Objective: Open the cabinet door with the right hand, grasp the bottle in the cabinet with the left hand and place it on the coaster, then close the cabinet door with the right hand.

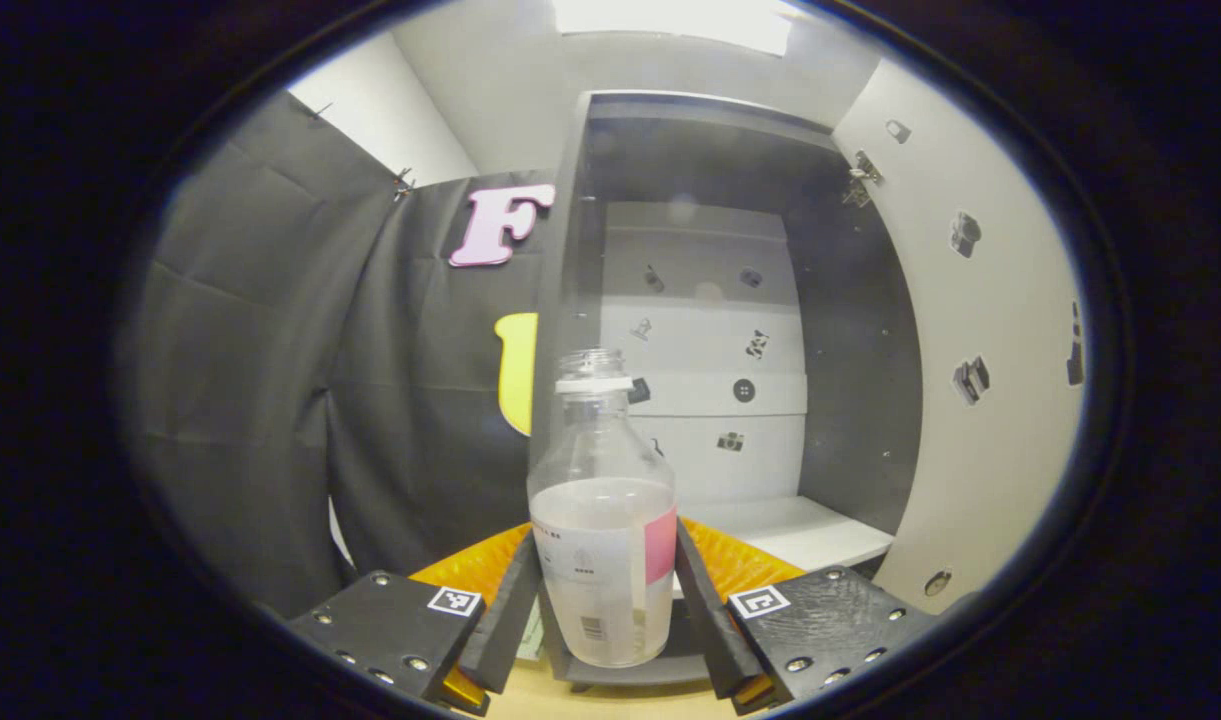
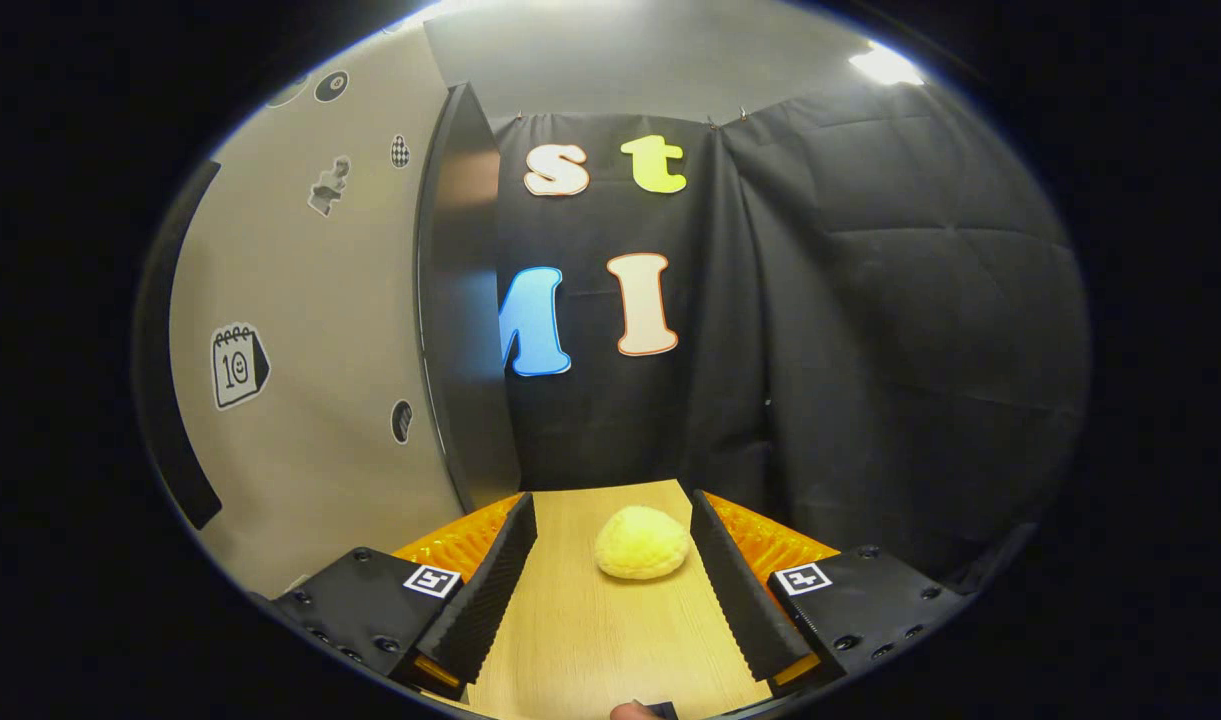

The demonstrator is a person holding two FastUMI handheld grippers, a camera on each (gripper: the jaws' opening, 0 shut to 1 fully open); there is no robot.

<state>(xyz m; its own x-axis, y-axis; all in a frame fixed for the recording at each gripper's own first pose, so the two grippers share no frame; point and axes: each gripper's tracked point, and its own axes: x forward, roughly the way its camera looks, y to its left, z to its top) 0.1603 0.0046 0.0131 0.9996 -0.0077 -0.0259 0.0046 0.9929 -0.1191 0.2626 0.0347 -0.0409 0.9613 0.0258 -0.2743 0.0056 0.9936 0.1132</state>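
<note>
Left gripper view shows your left gripper (image 1: pixel 606 600) with the bottle (image 1: pixel 602 540) standing upright between its fingers; the pads (image 1: pixel 515 605) sit right at the glass on both sides, so it looks like you are pinching the bottle's lower body, though I cannot tell how firmly; the cabinet (image 1: pixel 690 300) is open behind it, its door (image 1: pixel 980 350) swung out to the right; the bottle is uncapped and roughly half full of a cloudy liquid, so keep it upright. By my reading you are in the fetch step: the door is open and the bottle is gripped at the cabinet's front edge; next comes carrying it to the coaster, which I cannot pick out. In the right gripper view your right gripper (image 2: pixel 610 580) is spread and holds nothing; a yellow sponge (image 2: pixel 642 542) lies on the wooden table (image 2: pixel 590 650) between its fingers, untouched; the door's outer face (image 2: pixel 310 350) stands just to its left, handy for closing.
</note>
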